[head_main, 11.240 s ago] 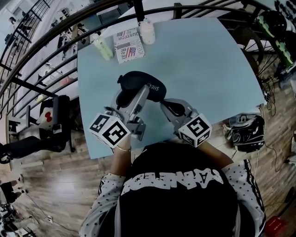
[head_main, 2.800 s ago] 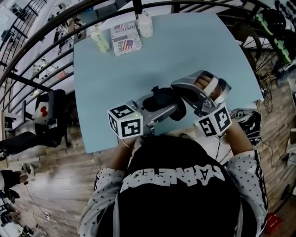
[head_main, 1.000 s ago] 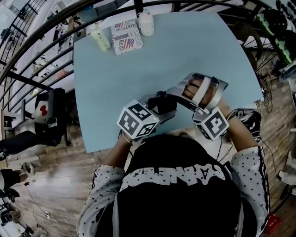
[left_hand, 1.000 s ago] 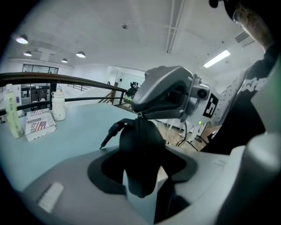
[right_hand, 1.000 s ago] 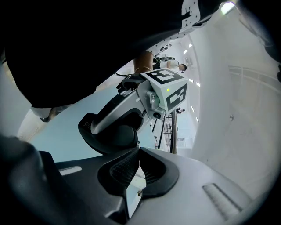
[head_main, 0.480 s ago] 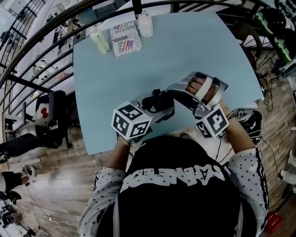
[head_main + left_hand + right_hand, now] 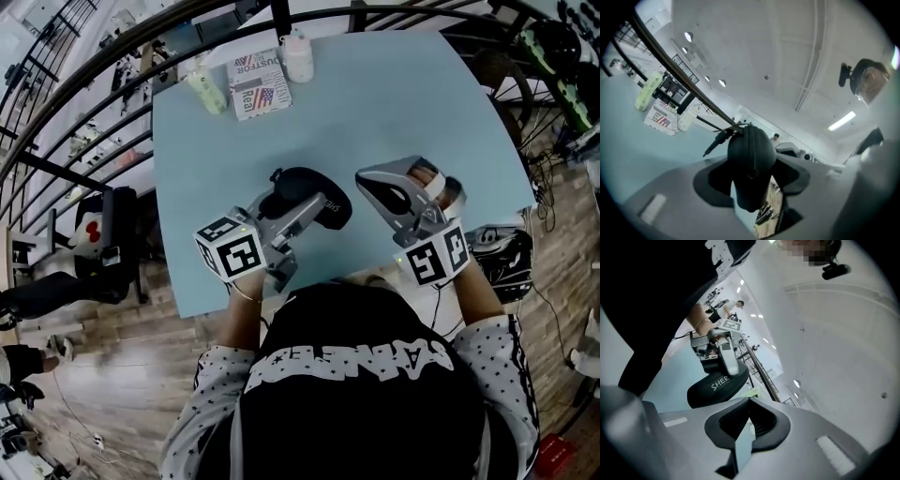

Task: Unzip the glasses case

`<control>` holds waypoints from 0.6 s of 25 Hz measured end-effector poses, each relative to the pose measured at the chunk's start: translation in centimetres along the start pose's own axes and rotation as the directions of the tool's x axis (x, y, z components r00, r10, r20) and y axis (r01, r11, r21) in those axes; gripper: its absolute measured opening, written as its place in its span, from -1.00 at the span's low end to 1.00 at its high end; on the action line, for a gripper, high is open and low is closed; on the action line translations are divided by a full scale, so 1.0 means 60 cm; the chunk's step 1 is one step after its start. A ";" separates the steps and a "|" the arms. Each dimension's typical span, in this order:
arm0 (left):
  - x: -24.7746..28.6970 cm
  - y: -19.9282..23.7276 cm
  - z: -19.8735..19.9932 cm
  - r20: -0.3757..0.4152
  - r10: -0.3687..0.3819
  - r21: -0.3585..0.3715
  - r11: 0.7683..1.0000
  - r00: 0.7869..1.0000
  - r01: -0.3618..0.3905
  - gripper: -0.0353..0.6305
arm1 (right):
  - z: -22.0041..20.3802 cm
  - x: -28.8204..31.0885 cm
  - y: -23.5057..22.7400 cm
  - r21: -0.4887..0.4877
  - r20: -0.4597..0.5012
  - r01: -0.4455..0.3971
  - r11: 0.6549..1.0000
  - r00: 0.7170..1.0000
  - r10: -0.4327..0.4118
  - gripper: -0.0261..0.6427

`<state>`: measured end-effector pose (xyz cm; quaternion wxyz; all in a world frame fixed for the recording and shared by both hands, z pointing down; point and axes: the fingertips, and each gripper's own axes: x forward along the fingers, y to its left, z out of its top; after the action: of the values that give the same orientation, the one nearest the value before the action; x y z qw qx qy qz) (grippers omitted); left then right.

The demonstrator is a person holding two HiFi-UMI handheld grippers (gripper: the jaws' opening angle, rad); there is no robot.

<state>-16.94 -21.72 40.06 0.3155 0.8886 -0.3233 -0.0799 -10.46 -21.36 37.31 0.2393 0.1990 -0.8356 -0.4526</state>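
Left tool is clamped on one end of the black glasses case, holding it over the near part of the tabletop. The zip seam runs up the end seen between its jaws, a grip that seems meant to steady the case and leave the zip reachable from the other side. Right tool hangs just right of the case and apart from it, jaws pressed together on nothing, so it must part them before pinching the slider, which no view shows clearly.
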 end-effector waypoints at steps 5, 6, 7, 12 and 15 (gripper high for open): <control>-0.020 0.017 0.033 0.129 0.022 -0.113 0.994 0.991 -0.008 -0.89 | -0.003 -0.010 -0.031 0.281 0.025 0.103 0.954 0.993 -0.115 -0.91; -0.024 0.020 0.037 0.149 0.029 -0.133 0.991 0.988 -0.009 -0.89 | -0.005 -0.013 -0.036 0.339 0.024 0.118 0.933 0.991 -0.134 -0.91; -0.028 0.023 0.040 0.167 0.035 -0.153 0.988 0.985 -0.010 -0.89 | -0.007 -0.015 -0.040 0.397 0.024 0.132 0.908 0.988 -0.154 -0.91; -0.046 0.035 0.044 0.241 0.063 -0.239 0.971 0.968 -0.004 -0.89 | -0.035 -0.027 -0.052 0.708 0.000 0.189 0.681 0.963 -0.268 -0.91; -0.053 0.045 0.036 0.260 0.083 -0.280 0.960 0.962 -0.007 -0.89 | -0.052 -0.036 -0.056 0.801 -0.018 0.195 0.566 0.953 -0.303 -0.91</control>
<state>-21.58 -22.41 39.80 0.3913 0.8090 -0.3691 -0.2371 -6.50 -23.97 35.45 0.0079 0.3722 -0.9251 -0.0742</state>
